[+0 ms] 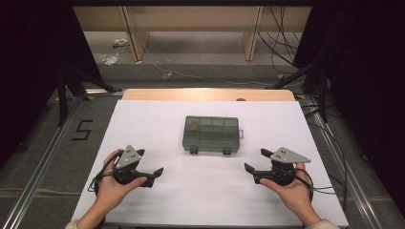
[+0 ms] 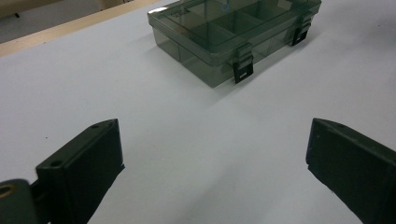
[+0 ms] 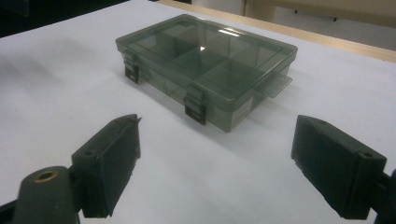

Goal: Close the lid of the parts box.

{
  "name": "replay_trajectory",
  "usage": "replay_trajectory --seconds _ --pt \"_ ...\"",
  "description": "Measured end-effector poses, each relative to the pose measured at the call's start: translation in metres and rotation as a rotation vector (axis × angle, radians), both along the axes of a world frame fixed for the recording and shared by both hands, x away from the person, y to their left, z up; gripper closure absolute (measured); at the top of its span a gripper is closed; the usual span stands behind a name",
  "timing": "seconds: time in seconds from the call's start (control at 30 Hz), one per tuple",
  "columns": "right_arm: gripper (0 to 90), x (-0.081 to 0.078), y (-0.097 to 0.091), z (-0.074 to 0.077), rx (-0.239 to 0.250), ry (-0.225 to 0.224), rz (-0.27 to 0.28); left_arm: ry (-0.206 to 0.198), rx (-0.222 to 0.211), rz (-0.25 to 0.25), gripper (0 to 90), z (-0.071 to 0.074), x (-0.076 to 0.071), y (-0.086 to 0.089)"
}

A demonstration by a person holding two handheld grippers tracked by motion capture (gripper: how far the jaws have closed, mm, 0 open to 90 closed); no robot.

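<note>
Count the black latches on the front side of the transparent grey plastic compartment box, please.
2. Both sit on the front wall of the transparent grey plastic compartment box, facing the person: the left black latch near its left corner, the right black latch near its right corner. Other walls may hide more.

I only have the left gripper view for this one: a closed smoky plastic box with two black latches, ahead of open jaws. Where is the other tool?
Observer: The right tool is held off the front right corner of the box, with its jaws open and not touching it.
Reviewer: Is there anything on the box's far end that I can't see?
Observer: Yes, a small flat tab sticks out from its right end.
Reviewer: How does my left tool sit relative to the box?
Observer: The left tool is off the front left corner, roughly mirroring the right one, with bare white table between them.
</note>
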State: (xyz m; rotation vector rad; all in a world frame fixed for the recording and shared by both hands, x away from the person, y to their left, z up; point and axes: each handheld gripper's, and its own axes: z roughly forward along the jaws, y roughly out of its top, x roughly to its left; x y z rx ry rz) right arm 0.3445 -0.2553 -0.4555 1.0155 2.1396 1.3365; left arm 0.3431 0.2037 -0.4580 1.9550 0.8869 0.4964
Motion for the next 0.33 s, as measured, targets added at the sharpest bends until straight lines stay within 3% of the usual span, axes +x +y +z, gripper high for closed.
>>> replay_trajectory --seconds 0.33 --pt "16.4 -0.0003 -0.0026 -0.0001 0.005 -0.003 -0.009 0.000 0.000 0.011 3.5 -0.0014 0.0017 0.0005"
